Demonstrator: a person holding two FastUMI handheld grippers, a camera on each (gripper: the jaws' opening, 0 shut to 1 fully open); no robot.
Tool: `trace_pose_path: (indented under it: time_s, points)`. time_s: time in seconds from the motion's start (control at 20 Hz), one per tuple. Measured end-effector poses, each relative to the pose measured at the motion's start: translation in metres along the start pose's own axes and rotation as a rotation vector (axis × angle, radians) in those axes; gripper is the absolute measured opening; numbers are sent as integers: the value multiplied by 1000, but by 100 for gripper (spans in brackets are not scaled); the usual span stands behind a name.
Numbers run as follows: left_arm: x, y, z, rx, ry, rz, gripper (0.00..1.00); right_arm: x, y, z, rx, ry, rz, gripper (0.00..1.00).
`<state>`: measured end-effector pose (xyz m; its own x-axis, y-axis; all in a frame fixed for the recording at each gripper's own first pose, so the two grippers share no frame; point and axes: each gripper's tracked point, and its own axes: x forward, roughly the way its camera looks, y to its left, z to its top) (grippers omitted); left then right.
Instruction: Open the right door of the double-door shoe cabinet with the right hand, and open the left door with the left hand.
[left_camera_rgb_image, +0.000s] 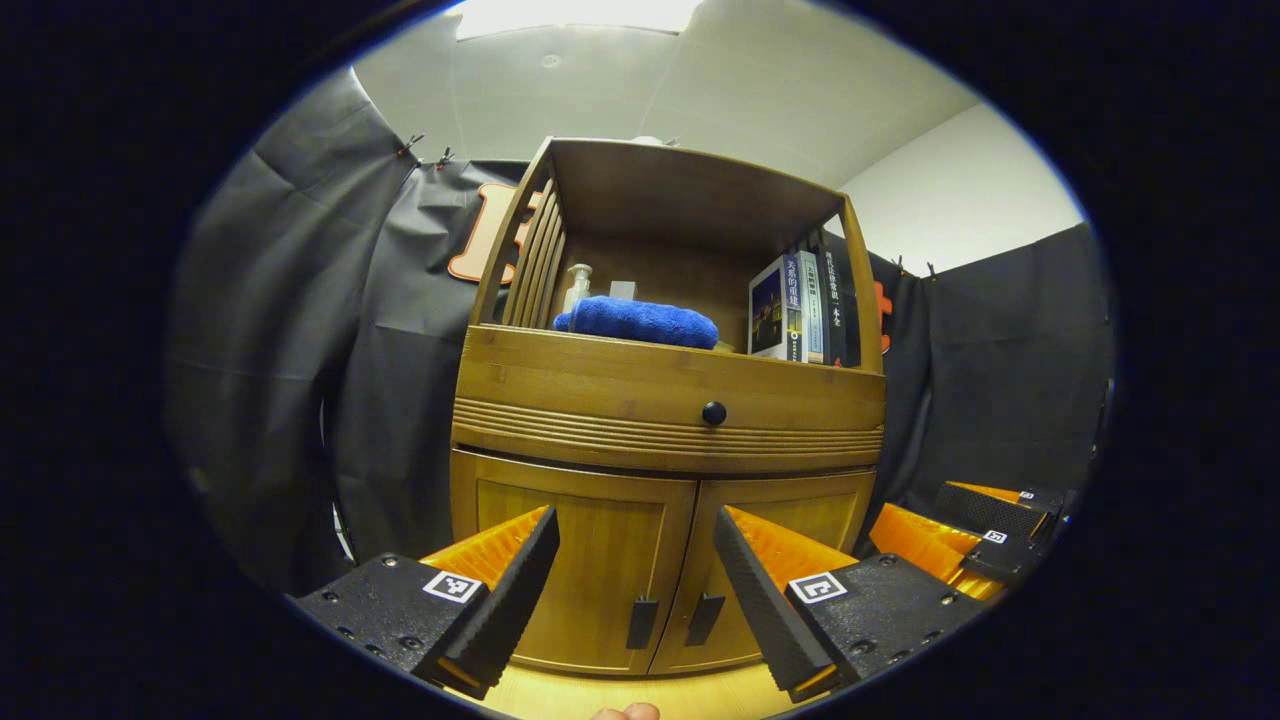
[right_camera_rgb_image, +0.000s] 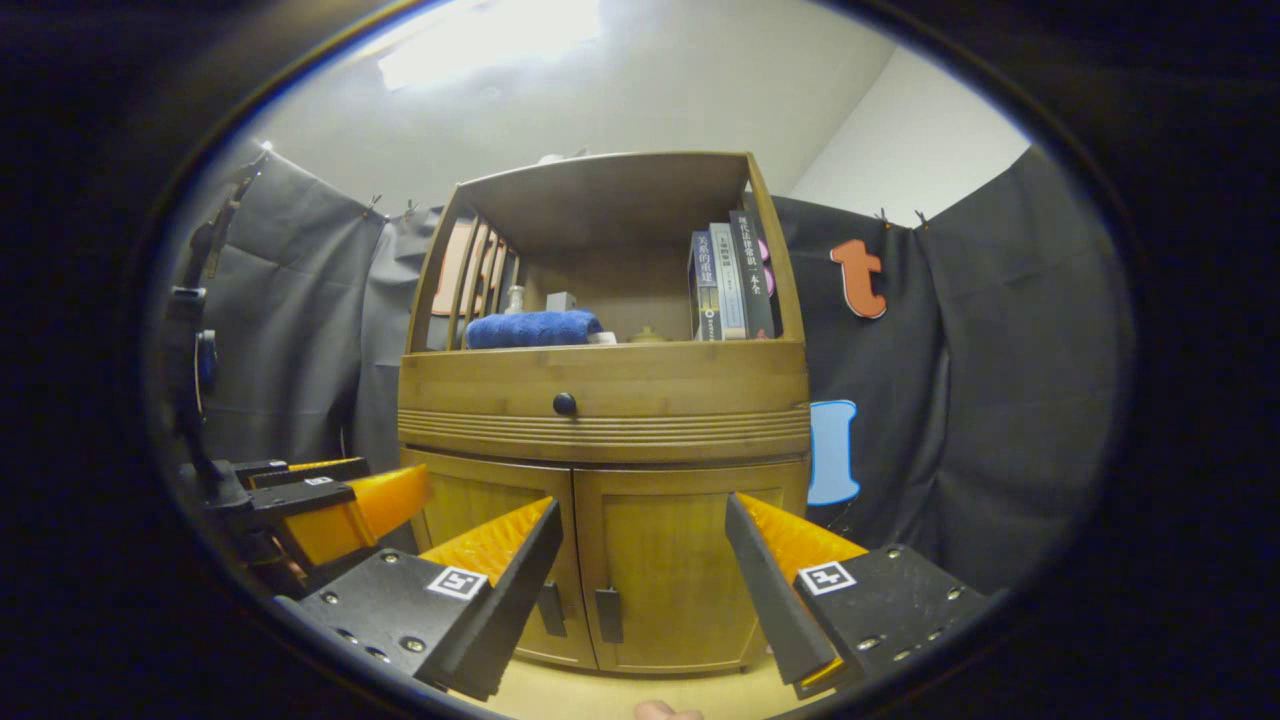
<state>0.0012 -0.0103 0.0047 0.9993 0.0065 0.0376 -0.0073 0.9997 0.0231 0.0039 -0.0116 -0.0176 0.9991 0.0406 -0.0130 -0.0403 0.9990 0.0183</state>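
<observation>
Both grippers hover in front of the shoe cabinet (left_camera_rgb_image: 665, 400), touching nothing.

Left gripper (left_camera_rgb_image: 635, 530): jaws spread wide, empty. In the left gripper view its fingers frame the two lower doors. Left door (left_camera_rgb_image: 580, 570) and right door (left_camera_rgb_image: 780, 560) are both shut, meeting at the centre seam. The left door handle (left_camera_rgb_image: 641, 622) and right door handle (left_camera_rgb_image: 704, 618) are dark vertical pulls on either side of that seam — both sit between the fingertips, farther off, no contact.

Right gripper (right_camera_rgb_image: 640, 525): also wide open, empty. In the right gripper view it faces mostly the right door (right_camera_rgb_image: 680, 560), with the right door handle (right_camera_rgb_image: 608, 614) low between its fingers. The left door handle (right_camera_rgb_image: 551, 608) is partly hidden behind its left finger.

Each camera catches the other gripper off to the side: the right one at the right edge (left_camera_rgb_image: 985, 530), the left one at the left edge (right_camera_rgb_image: 320, 500).

Above the doors is a drawer (left_camera_rgb_image: 670, 395) with a round dark knob (left_camera_rgb_image: 714, 412), closed. The open shelf on top holds a folded blue towel (left_camera_rgb_image: 637, 321), a pump bottle (left_camera_rgb_image: 577, 285) behind it, and upright books (left_camera_rgb_image: 797, 305) at the right side.

The cabinet stands on a light wooden floor (left_camera_rgb_image: 640, 695), against the black cloth wall.
</observation>
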Motion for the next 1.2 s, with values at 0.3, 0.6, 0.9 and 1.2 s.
trace_pose_path:
  time_s: [0.3,0.6,0.9,1.2]
  points:
    - [-2,0,6,8,-34,-11,92,-1,0,-2,2,3,-4,96]
    - [-1,-1,5,4,-33,-15,95,-2,-2,-1,-1,0,-8,96]
    - [-2,-1,6,4,-35,-14,96,-3,-1,-1,1,1,-6,96]
    - [-2,-1,4,2,-28,-7,96,-4,-1,-4,7,9,-1,96]
